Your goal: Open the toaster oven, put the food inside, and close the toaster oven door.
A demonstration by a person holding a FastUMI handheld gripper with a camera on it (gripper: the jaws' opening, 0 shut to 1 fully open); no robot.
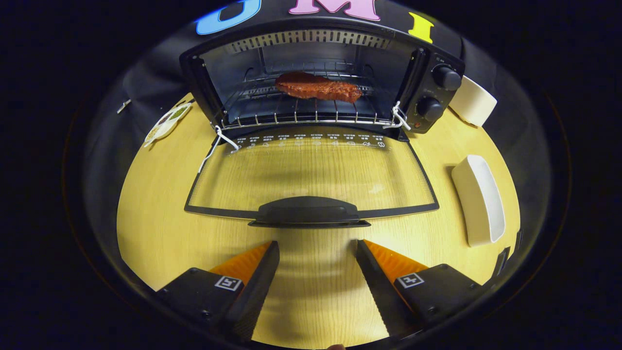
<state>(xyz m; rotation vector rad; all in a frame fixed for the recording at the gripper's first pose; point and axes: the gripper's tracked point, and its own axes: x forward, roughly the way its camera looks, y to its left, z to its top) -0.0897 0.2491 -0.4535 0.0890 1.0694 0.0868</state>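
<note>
The oven stands open on the wooden counter, its glass door folded flat toward the gripper. The food, a reddish slab, lies on the wire rack inside. The gripper hangs spread and empty, just short of the door handle. Two white dishes sit right of the oven, one beside the knobs.

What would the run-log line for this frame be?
gripper: open, empty, short of door handle | toaster oven: door down | food: on rack | left: close door
</note>
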